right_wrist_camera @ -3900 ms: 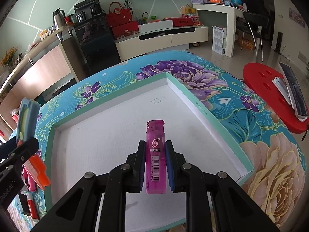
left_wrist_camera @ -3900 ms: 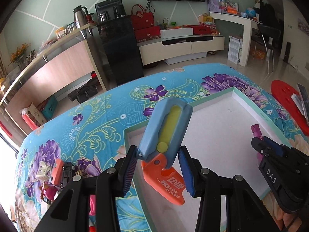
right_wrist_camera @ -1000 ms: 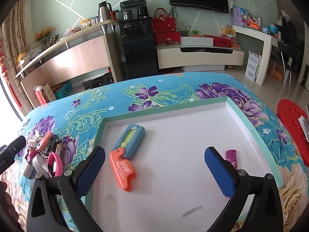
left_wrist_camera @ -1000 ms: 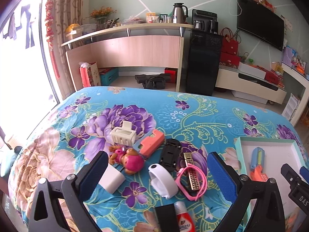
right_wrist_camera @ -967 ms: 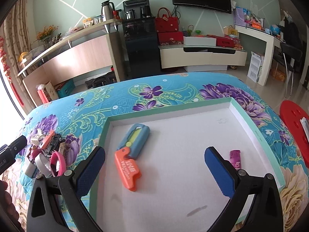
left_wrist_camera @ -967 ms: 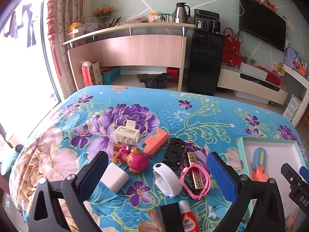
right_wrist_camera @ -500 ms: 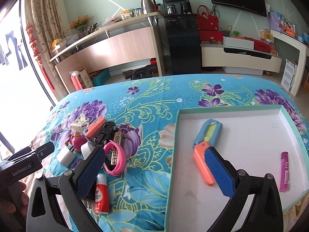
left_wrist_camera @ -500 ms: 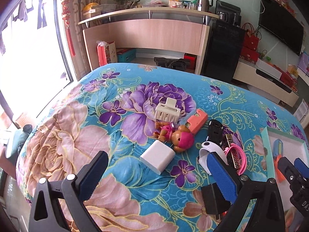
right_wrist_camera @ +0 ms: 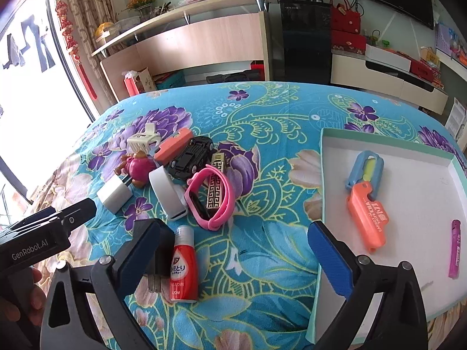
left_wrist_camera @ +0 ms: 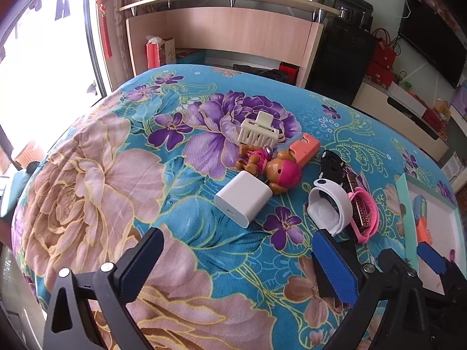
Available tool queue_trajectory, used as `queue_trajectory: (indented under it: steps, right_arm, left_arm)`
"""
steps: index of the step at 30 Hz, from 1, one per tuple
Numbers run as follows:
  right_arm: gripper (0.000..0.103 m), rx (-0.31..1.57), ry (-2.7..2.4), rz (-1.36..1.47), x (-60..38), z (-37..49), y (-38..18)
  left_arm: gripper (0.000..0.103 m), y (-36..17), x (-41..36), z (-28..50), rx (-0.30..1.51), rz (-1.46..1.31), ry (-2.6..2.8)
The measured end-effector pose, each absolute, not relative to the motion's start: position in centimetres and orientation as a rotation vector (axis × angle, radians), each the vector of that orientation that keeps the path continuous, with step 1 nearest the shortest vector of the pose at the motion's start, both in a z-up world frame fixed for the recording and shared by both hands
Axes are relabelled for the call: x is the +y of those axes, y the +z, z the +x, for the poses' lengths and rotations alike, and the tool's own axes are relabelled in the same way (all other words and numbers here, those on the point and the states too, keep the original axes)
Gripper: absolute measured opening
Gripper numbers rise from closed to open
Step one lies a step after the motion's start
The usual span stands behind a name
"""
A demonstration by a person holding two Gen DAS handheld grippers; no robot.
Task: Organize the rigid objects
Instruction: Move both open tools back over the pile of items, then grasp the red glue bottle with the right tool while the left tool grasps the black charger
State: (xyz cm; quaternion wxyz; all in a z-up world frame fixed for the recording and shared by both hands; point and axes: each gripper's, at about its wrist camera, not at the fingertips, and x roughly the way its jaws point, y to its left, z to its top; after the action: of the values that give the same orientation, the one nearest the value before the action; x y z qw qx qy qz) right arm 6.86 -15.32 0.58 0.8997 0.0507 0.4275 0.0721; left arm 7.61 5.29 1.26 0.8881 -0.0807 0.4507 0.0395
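A floral cloth [right_wrist_camera: 262,122] in turquoise covers the worktop. On its right side lies a shallow tray [right_wrist_camera: 379,143] with a mint-green rim and white floor, holding a blue-and-orange folding cutter [right_wrist_camera: 364,195] near its left wall and, well apart toward the right edge, a slim magenta lighter [right_wrist_camera: 454,250].

The left tongs [left_wrist_camera: 242,265] hang wide open above the cloth with nothing between them — the white charger block [left_wrist_camera: 243,198] sits just ahead. The right tongs [right_wrist_camera: 236,250] are likewise spread wide and empty, a red-and-white small bottle [right_wrist_camera: 184,265] lying between their pads close to the left one.

The loose pile sits left of the tray (all of it crowded together): a black toy car [right_wrist_camera: 191,157], a white curved band [right_wrist_camera: 167,195] touching a pink wristband [right_wrist_camera: 210,201] that loops around a gold patterned bar [right_wrist_camera: 216,186], a pink-helmeted toy figure [left_wrist_camera: 273,166] against the charger, a salmon clip-like piece [left_wrist_camera: 305,148], and a cream hair claw [left_wrist_camera: 258,134] at the far end. A dark plug [right_wrist_camera: 156,258], partly hidden behind the right tongs' left pad, lies beside the bottle.
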Motion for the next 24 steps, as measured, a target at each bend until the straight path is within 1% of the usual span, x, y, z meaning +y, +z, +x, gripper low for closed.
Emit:
queue_trajectory:
  steps: [4,5,6,7,8,15,18,19,24]
  right_arm:
    - [0.099,0.921,0.162,0.073,-14.6,6.8,-0.4]
    - [0.097,0.929,0.163,0.065,-14.4,6.8,-0.5]
    - [0.094,0.934,0.164,0.059,-14.3,6.8,-0.7]
    - [0.085,0.94,0.163,0.055,-14.2,6.8,-0.8]
    - [0.081,0.946,0.165,0.053,-14.1,6.8,-0.9]
    - [0.08,0.97,0.204,0.042,-13.5,6.8,-1.2]
    - [0.075,0.985,0.22,0.03,-13.1,6.9,-1.4]
    - [0.07,0.99,0.225,0.028,-13.0,6.9,-1.5]
    - [0.066,1.003,0.24,0.033,-12.9,7.0,-1.7]
  left_arm:
    - [0.103,0.7,4.8,7.8,0.952,-0.179,0.066]
    - [0.103,0.6,4.8,7.9,0.956,-0.183,0.06]
    - [0.103,0.5,4.7,8.0,0.963,-0.185,0.054]
    - [0.103,0.3,4.6,8.1,0.967,-0.185,0.048]
    - [0.103,0.2,4.4,8.2,0.97,-0.182,0.043]
    - [0.103,0.0,4.0,8.4,0.978,-0.195,0.017]
    - [0.103,-0.1,4.1,8.5,0.981,-0.2,0.022]
    - [0.103,-0.1,4.2,8.5,0.981,-0.2,0.024]
    - [0.103,-0.2,4.1,8.5,0.984,-0.199,0.022]
